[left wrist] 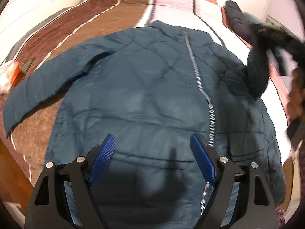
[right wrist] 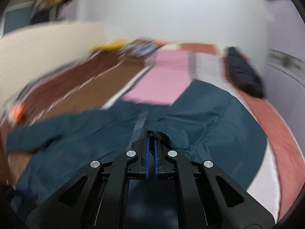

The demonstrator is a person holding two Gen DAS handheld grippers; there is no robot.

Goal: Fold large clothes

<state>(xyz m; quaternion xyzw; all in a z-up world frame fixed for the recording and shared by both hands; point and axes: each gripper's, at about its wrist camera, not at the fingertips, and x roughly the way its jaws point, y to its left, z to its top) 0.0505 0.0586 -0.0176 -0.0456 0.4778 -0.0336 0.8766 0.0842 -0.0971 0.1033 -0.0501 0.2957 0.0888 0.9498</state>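
Teal quilted jacket (left wrist: 144,87) spread on the bed (left wrist: 80,30). My left gripper (left wrist: 152,160) hangs wide open, empty; my right gripper (right wrist: 152,143) pinches its sleeve cuff (right wrist: 160,135).

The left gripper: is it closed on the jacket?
No, the left gripper stands open above the teal jacket, with nothing between its pads.
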